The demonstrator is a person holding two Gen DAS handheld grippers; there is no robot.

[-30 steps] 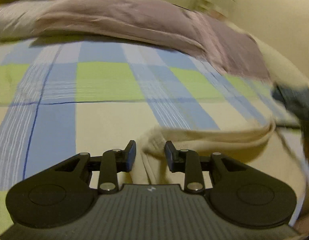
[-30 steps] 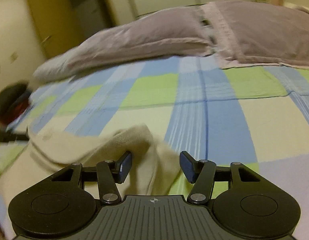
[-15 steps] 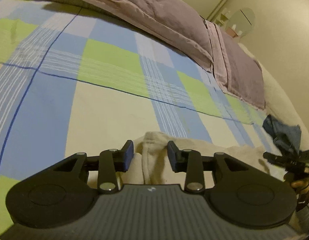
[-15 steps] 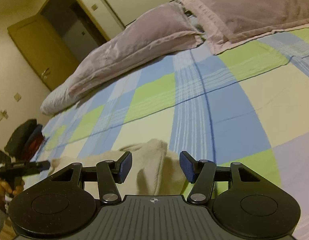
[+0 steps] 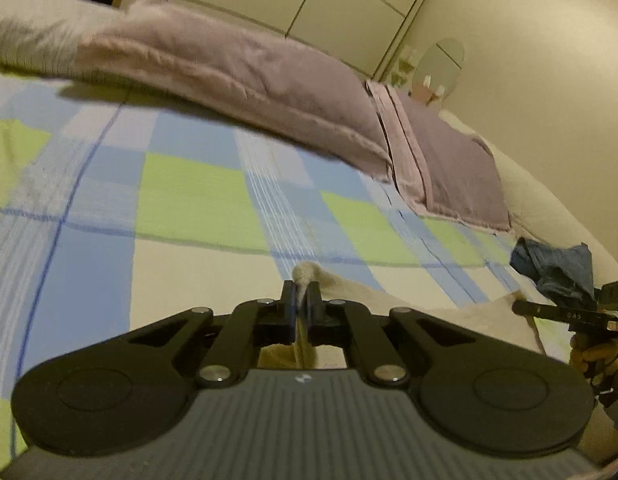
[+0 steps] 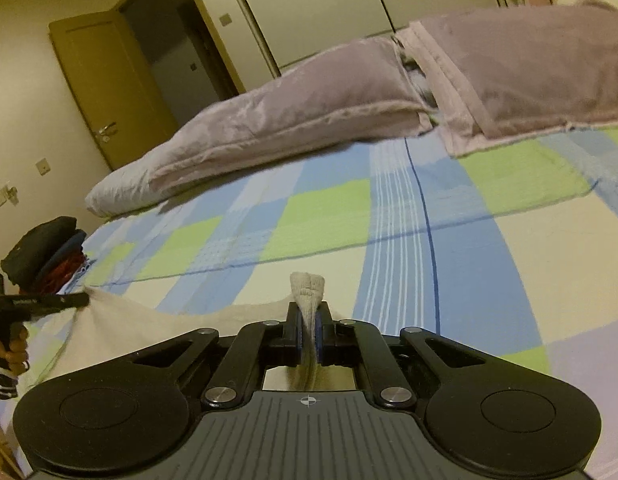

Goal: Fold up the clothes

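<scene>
Nearest the lens, the left gripper (image 5: 301, 300) has its jaws pinched tight on a bunched edge of the cream garment (image 5: 409, 312), a small tuft poking out past the tips. The right gripper (image 6: 307, 322) is clamped just as tightly on another edge of the same cloth (image 6: 149, 324), which hangs taut between the two, probably so that it can be lifted and laid over itself in a fold. The garment rests at the near edge of the bed, on the checked blue, green and cream bedsheet (image 5: 189, 200). Off to one side lies a crumpled blue garment (image 5: 557, 268), likely waiting its turn. Farthest back, mauve pillows (image 5: 237, 72) line the head of the bed.
</scene>
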